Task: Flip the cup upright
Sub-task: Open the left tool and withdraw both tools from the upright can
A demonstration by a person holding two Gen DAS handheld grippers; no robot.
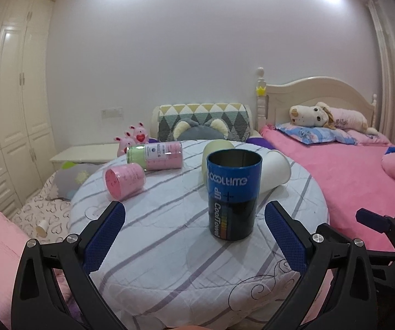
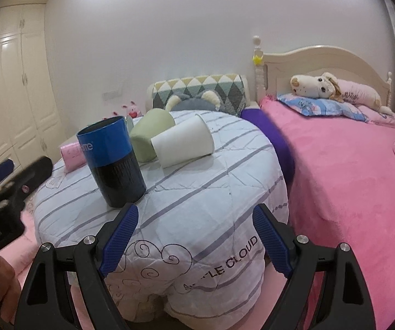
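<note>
Cup [image 1: 232,195], blue and black, stands upright on the striped quilt [image 1: 170,236], mouth up, so the flip looks done. Left gripper [image 1: 194,236] is spread wide with the cup just ahead of its gap, holding nothing; a release, I judge. Right gripper [image 2: 196,239] is equally wide and empty, nearer the quilt's edge. Behind lie a green cup [image 2: 149,134] and a white cup [image 2: 183,144], both on their sides.
</note>
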